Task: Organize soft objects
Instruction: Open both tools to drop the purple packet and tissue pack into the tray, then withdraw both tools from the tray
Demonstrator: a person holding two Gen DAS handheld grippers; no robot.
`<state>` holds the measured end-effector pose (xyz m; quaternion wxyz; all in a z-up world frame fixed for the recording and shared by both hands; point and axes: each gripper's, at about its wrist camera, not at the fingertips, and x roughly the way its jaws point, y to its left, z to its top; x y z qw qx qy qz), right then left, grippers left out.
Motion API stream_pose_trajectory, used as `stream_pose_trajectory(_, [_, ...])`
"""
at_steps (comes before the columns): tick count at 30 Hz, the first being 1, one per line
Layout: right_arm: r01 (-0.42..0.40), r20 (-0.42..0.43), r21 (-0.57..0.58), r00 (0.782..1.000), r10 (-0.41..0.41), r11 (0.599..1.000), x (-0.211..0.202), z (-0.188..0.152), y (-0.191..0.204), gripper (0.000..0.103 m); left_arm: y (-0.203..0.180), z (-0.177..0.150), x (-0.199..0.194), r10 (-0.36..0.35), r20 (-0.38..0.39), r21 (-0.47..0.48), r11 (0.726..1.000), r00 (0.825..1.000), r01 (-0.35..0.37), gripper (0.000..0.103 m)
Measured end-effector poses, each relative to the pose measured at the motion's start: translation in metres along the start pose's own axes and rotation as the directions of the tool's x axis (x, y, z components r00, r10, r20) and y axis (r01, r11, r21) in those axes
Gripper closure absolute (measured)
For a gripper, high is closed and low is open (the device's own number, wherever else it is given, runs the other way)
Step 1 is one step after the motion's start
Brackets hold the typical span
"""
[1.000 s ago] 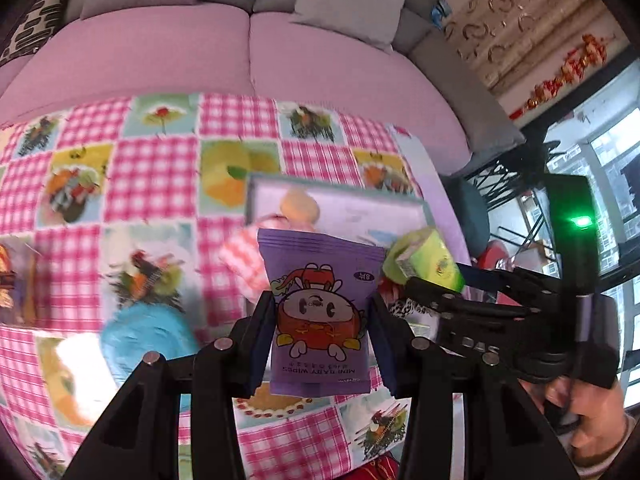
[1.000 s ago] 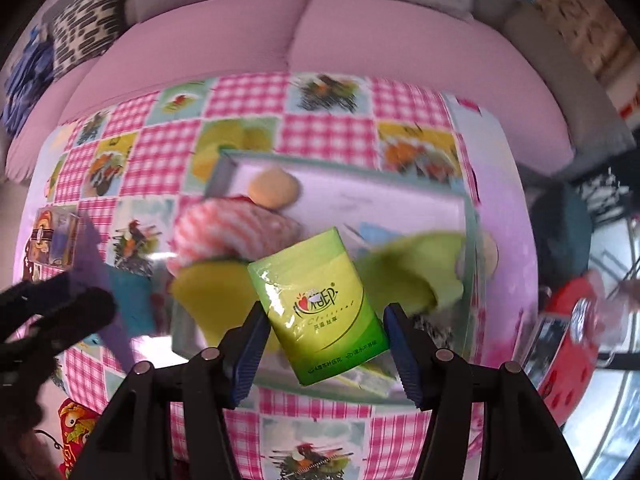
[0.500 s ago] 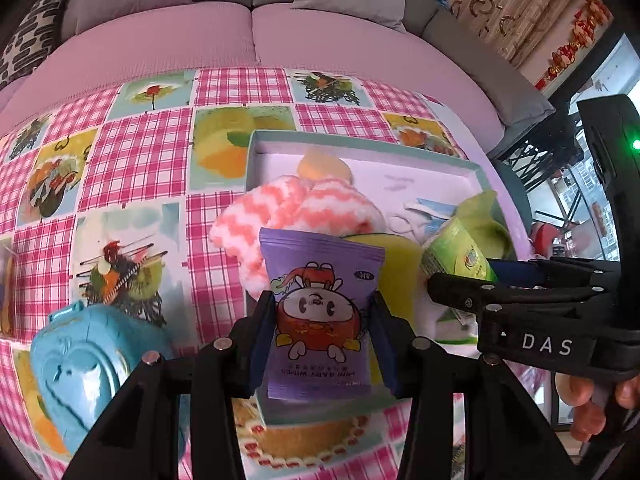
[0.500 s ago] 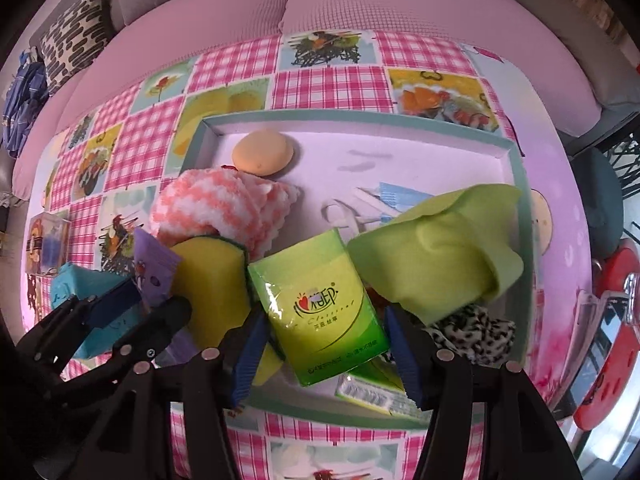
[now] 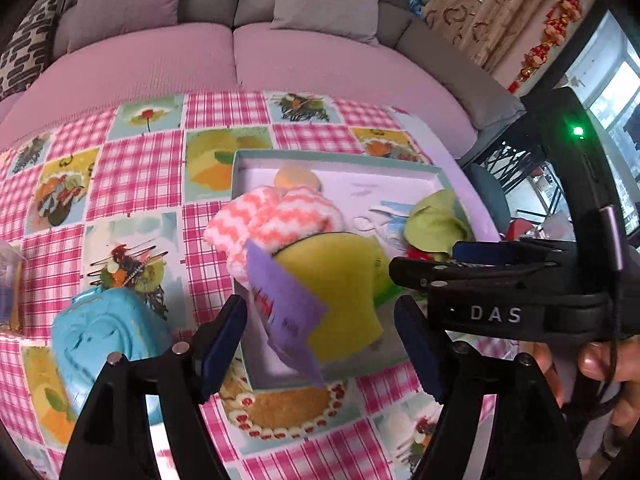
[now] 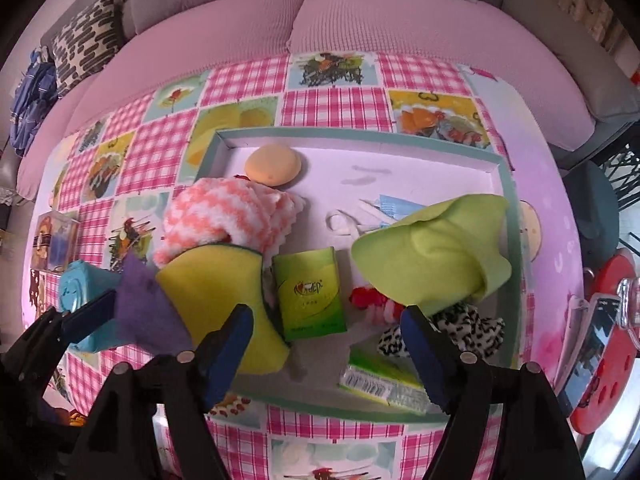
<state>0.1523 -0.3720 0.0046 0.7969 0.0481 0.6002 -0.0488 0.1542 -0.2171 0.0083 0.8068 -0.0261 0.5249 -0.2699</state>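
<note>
- Teal-rimmed tray (image 6: 505,184) lies on the pink checked tablecloth (image 6: 336,104), its near edge close to the table's front; the far right stretch of its white floor lies bare.
- Both grippers hang over the crowded near half of the tray.
- Left gripper (image 5: 320,340) has just been opening: its jaws stand spread, and the purple snack packet (image 5: 286,312) sits tilted between them, touching neither pad, its lower end over the tray's near left corner.
- Right gripper (image 6: 326,350) has likewise just been opening; its jaws are spread clear of the green tissue pack (image 6: 310,294), which lies flat on the tray floor.
- Yellow sponge (image 6: 216,292) lies just left of the tissue pack, and the packet covers part of it.
- Pink-and-white cloth (image 6: 228,216) sits behind the sponge and overhangs the tray's left wall.
- Lime cloth (image 6: 436,248) partly hides a red-and-white item and a black-and-white patterned fabric (image 6: 464,326).
- Packet's printing is blurred and unreadable.
- Blue heart-lidded box (image 5: 100,340) stands outside the tray to the left, partly hidden behind the left gripper's finger.
</note>
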Motion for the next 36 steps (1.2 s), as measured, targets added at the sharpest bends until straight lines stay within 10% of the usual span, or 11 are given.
stream_pose_trajectory(14, [0.003, 0.098, 0.034, 0.995, -0.006, 0.999, -0.026, -0.066, 0.02, 0.0, 0.037, -0.052, -0.069, 0.285, 0.126, -0.044, 0.958, 0.95, -0.282, 0.006])
stream_pose_trajectory(36, [0.022, 0.171, 0.057, 0.985, -0.031, 0.998, -0.006, -0.121, 0.078, 0.0, 0.089, -0.121, -0.07, 0.422, 0.083, -0.124, 0.903, 0.903, -0.411, 0.006])
